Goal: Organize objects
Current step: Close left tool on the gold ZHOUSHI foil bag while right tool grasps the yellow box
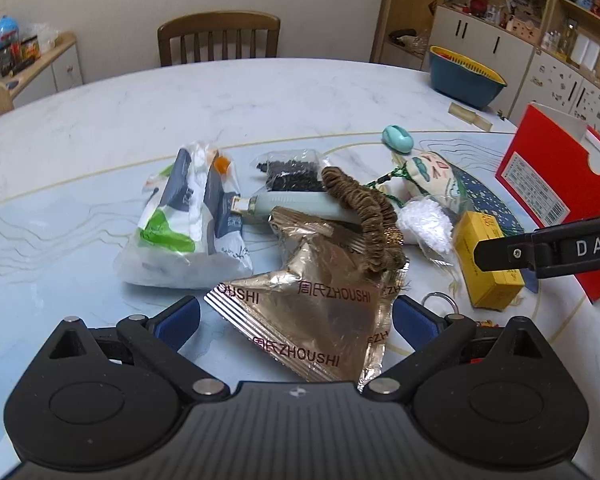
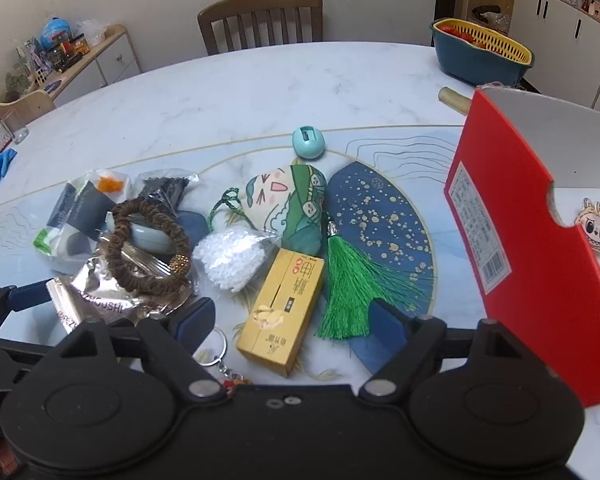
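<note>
A pile of small items lies on the marble table (image 1: 260, 92). My left gripper (image 1: 296, 320) is open, its blue pads on either side of a gold foil packet (image 1: 312, 312). A brown bead bracelet (image 1: 364, 216) rests on the packet's far end. My right gripper (image 2: 290, 320) is open, its pads on either side of a yellow box (image 2: 282, 308), which also shows in the left wrist view (image 1: 488, 260). A green tassel (image 2: 348, 292) hangs from a zongzi-shaped sachet (image 2: 288, 204) beside the box. A red open box (image 2: 540, 240) stands at the right.
A white plastic bag (image 1: 184, 224), a bag of black beads (image 1: 292, 172), a bag of white beads (image 2: 232, 256), a teal sharpener (image 2: 308, 142) and a key ring (image 2: 214, 344) lie around. A blue basin (image 2: 480, 56) stands far right. A chair (image 2: 260, 20) is behind the table.
</note>
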A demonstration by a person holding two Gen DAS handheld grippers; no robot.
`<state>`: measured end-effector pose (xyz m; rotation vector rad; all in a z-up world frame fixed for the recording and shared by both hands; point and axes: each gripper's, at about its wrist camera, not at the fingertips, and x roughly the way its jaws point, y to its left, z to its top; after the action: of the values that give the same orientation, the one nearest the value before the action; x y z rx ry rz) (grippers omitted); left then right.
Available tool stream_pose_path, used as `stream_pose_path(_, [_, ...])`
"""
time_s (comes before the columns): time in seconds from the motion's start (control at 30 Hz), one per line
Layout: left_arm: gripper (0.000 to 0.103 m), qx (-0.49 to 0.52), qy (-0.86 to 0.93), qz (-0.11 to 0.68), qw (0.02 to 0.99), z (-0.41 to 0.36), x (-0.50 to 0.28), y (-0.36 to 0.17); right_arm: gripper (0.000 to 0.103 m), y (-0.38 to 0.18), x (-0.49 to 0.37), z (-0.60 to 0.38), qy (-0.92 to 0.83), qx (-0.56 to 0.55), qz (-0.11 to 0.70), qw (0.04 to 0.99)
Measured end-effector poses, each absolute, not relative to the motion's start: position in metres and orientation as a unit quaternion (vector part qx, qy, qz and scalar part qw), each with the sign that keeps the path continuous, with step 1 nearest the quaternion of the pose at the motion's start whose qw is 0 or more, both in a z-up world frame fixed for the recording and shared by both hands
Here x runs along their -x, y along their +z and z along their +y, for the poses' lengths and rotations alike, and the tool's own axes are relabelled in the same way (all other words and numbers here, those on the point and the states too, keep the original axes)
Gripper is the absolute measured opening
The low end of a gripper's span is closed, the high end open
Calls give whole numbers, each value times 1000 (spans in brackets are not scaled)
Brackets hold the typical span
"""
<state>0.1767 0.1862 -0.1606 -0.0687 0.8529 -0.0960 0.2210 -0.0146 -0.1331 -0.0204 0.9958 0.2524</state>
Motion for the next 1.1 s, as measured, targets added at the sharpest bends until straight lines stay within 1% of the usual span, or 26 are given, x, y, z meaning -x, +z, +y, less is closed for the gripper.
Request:
stream_pose_path(0.07, [103, 48, -47, 421, 905, 188, -180, -164, 79, -136, -225, -12, 121, 15, 479, 869])
stream_pose_path(0.17, [102, 55, -46, 422, 904, 189, -182, -166, 72, -141, -229, -8, 123, 19, 485, 866])
stream_pose_path(0.23, [102, 55, -47, 421, 904, 187, -182, -166, 69, -142, -230, -6, 125, 19, 486, 865])
stream_pose_path(0.27, [101, 57, -48, 419, 905, 186, -182, -165, 66, -143, -230, -5, 126, 21, 484, 866])
stream_pose_path(0.3, [97, 57, -50, 418, 905, 186, -182, -165, 61, -143, -230, -5, 126, 23, 483, 866])
stream_pose_path(0.33, [94, 58, -52, 417, 906, 186, -182, -164, 59, -143, -230, -4, 127, 24, 483, 866])
stream_pose_path(0.4, [80, 61, -53, 417, 905, 185, -181, -162, 50, -144, -231, -5, 125, 24, 483, 866])
stream_pose_path(0.5, [69, 66, -55, 417, 905, 184, -181, -161, 42, -146, -233, -4, 125, 23, 488, 864])
stream_pose_path(0.57, [68, 71, -54, 418, 904, 184, -181, -160, 39, -146, -232, -3, 122, 27, 487, 864])
stream_pose_path(0.67, [62, 72, -51, 418, 904, 184, -179, -159, 33, -146, -232, -4, 121, 29, 486, 865])
stream_pose_path(0.8, [55, 73, -48, 416, 905, 185, -176, -156, 30, -145, -229, -4, 121, 36, 486, 865])
stream_pose_path(0.9, [52, 72, -48, 416, 905, 185, -174, -152, 29, -143, -226, -6, 123, 32, 486, 864])
stream_pose_path(1.1, [52, 83, -47, 419, 903, 189, -162, -144, 28, -130, -213, -13, 135, 19, 483, 865])
